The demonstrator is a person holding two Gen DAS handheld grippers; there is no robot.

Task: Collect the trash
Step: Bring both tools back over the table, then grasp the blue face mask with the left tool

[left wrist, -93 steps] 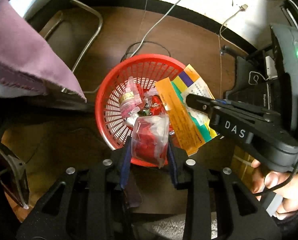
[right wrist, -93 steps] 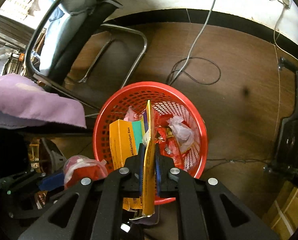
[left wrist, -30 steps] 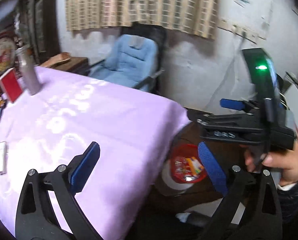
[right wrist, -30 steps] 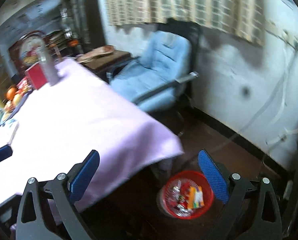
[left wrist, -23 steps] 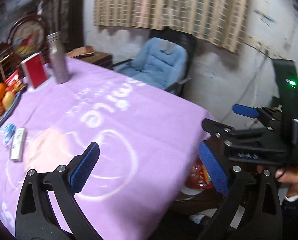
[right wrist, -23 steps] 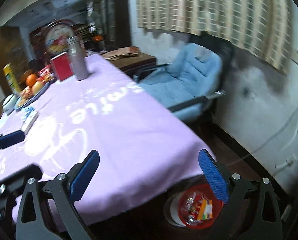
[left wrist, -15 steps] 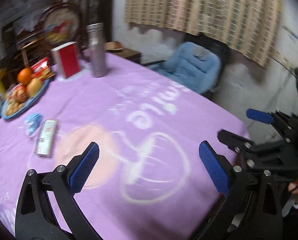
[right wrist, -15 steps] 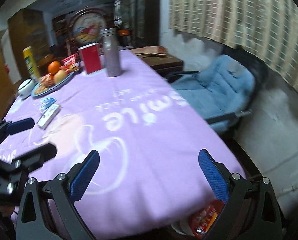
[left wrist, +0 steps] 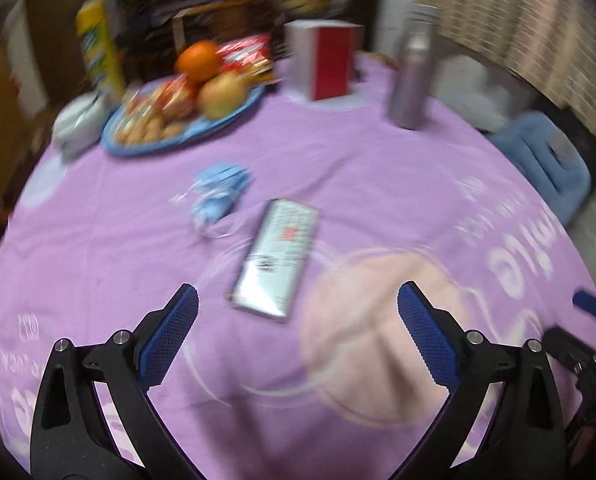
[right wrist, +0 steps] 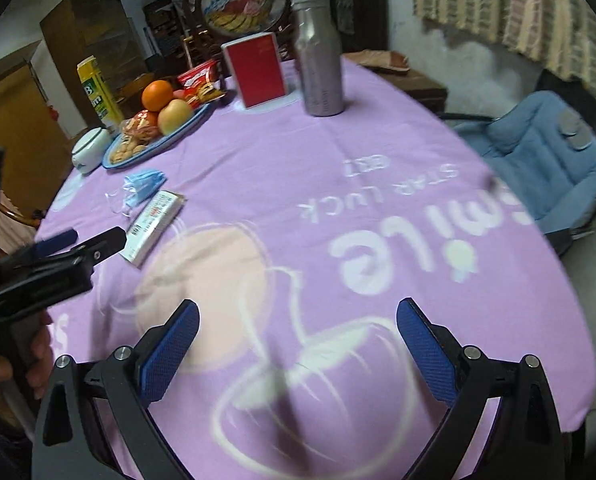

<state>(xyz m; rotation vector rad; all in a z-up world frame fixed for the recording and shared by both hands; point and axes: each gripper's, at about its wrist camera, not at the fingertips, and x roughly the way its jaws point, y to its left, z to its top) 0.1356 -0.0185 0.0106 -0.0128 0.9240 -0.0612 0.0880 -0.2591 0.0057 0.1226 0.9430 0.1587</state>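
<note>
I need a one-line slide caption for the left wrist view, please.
Open left gripper hovers over a purple tablecloth, facing a flat silver packet and a crumpled blue face mask.

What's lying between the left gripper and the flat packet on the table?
Nothing: bare purple tablecloth separates the open left gripper from the flat packet, per the left wrist view.

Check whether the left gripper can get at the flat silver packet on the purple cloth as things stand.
Probably yes. The left gripper is open and empty, and the flat silver packet lies just ahead between its fingers. Only bare tablecloth separates them; the blue face mask lies off to one side.
</note>
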